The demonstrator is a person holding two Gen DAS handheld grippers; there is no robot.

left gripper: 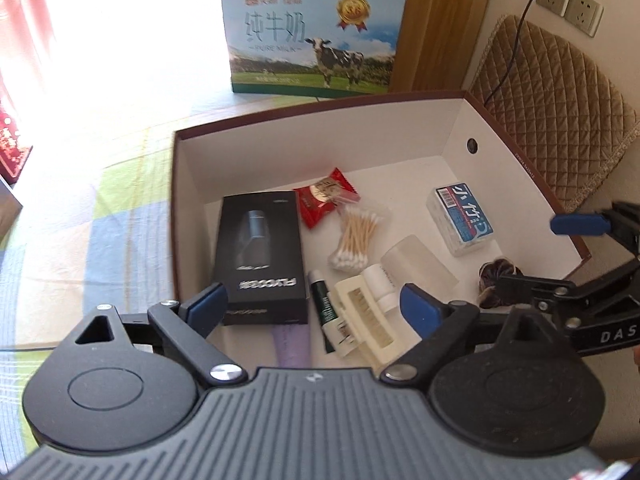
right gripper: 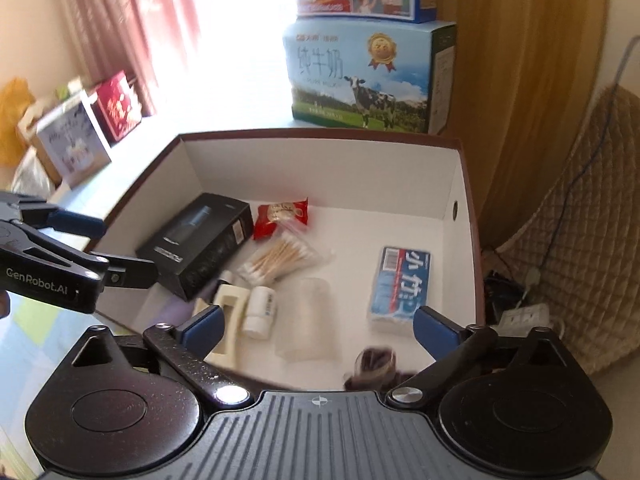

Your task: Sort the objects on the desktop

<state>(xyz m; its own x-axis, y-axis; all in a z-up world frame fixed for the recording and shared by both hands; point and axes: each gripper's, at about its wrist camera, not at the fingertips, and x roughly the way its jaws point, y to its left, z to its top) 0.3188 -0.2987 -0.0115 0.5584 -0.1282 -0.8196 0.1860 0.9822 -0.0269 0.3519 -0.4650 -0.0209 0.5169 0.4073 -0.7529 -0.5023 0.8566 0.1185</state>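
A white-walled box (left gripper: 312, 152) with a brown rim is sitting on a checked tablecloth (left gripper: 100, 216), and it is holding all the sorted items. Along its left wall a black carton (left gripper: 260, 256) is lying flat. Just right of that, at the far end, a red snack packet (left gripper: 326, 196) is resting, with a bag of cotton swabs (left gripper: 356, 240) touching its near edge. Nearer still, a green tube (left gripper: 330, 312), a cream plastic piece (left gripper: 368, 320) and a small white bottle (left gripper: 382, 284) are lying side by side. A clear cup (left gripper: 418, 264) is lying on its side mid-box. A blue-labelled pack (left gripper: 462, 218) is sitting toward the right wall, and a dark hair tie (left gripper: 496, 280) is lying in the near right corner.

The left gripper (left gripper: 316, 304) is hovering over the near left part of the box, jaws spread wide and holding nothing. The right gripper (right gripper: 318, 324) is hovering over the near right part, jaws likewise apart and empty.

Beyond the box a milk carton (left gripper: 312, 40) is standing.
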